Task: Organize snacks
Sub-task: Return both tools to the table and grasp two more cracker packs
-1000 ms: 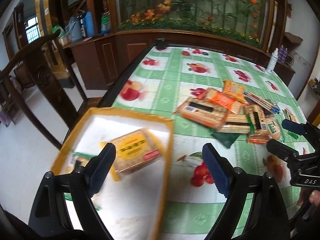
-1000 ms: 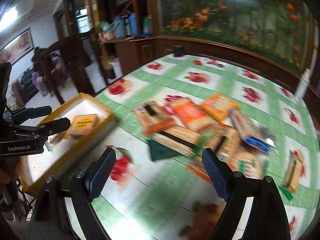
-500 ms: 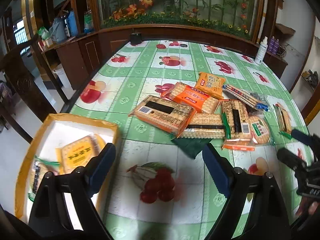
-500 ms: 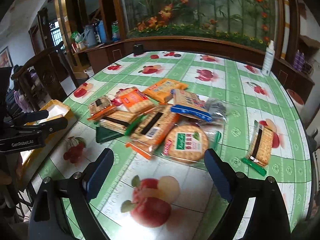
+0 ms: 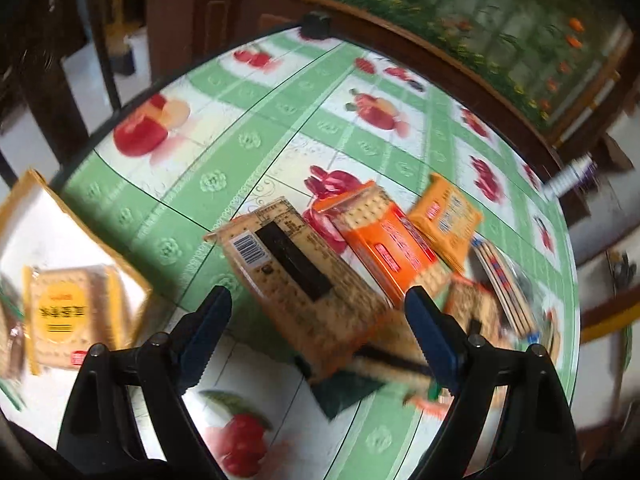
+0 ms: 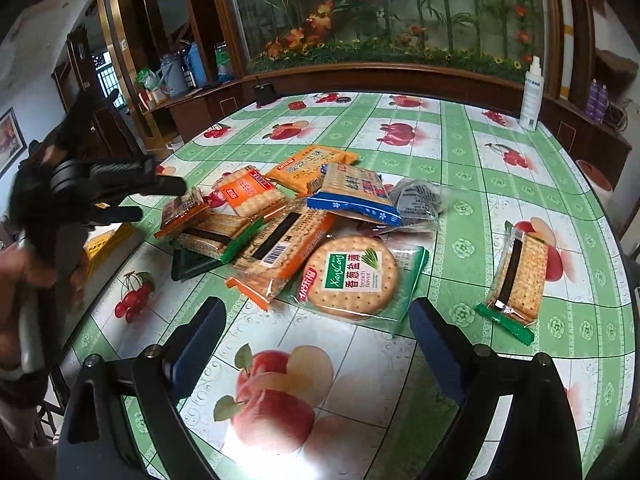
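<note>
Round cracker pack in clear and green wrapper (image 6: 352,280), near centre of the right wrist view: green-and-white label read "XiangCong", Chinese characters "香葱盐薄" and "french flavor"; a red brand patch at its left edge carried white characters too small to read.

Long tan cracker pack with black stripe (image 6: 282,242), just left of it: barcode label, digits unreadable.

Blue-and-tan cracker pack (image 6: 354,196), farther back: large Chinese characters, not legible.

White spray bottle (image 6: 531,96), far right: printed label, unreadable.

Yellow-labelled cracker pack in the box (image 5: 64,316), left wrist view, near left: black characters, blurred.
</note>
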Demonstrator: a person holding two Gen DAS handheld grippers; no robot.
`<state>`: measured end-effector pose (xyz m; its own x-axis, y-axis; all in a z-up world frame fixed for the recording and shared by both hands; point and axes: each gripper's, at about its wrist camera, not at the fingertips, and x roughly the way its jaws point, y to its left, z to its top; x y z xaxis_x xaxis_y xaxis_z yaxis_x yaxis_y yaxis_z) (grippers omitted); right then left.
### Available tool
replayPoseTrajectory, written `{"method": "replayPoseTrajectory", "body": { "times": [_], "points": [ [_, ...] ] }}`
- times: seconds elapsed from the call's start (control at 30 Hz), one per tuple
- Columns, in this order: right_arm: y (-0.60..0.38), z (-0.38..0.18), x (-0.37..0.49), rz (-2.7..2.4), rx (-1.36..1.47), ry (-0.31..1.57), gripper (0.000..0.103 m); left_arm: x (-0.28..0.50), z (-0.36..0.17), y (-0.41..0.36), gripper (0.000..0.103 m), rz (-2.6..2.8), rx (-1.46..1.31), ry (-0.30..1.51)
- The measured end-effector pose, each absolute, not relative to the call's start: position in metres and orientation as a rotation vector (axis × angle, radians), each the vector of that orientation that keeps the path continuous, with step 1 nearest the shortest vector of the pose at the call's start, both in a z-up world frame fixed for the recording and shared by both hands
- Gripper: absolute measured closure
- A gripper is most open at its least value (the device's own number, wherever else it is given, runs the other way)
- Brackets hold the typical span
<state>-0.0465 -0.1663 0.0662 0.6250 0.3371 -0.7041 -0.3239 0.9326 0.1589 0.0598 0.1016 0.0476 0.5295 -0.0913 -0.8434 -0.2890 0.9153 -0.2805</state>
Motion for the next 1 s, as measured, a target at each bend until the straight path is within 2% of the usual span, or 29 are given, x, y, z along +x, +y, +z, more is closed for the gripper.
{"method": "replayPoseTrajectory", "body": {
  "times": [0.3, 0.37, 0.4, 0.43, 0.67, 1.0],
  "points": [
    [-0.178, 0.063, -0.038, 0.390, 0.059, 0.821, 0.010, 0.076, 0.029, 0.098, 0.015, 0.134, -0.435, 1.050],
    [-0.181, 0.066, -0.037, 0.393, 0.074, 0.811, 0.010, 0.076, 0.028, 0.102, 0.019, 0.125, -0.459, 1.041],
    [-0.182, 0.068, -0.035, 0.388, 0.076, 0.803, 0.010, 0.076, 0.027, 0.104, 0.030, 0.126, -0.464, 1.041],
    [-0.184, 0.071, -0.032, 0.379, 0.073, 0.799, 0.010, 0.077, 0.027, 0.106, 0.033, 0.118, -0.463, 1.040],
    [-0.192, 0.089, 0.010, 0.318, 0.097, 0.804, 0.008, 0.073, 0.030, 0.103, 0.039, 0.079, -0.394, 1.013],
    [-0.156, 0.079, 0.101, 0.385, 0.088, 0.961, 0.006, 0.059, 0.033, 0.109, 0.042, 0.053, -0.384, 1.012]
  ]
}}
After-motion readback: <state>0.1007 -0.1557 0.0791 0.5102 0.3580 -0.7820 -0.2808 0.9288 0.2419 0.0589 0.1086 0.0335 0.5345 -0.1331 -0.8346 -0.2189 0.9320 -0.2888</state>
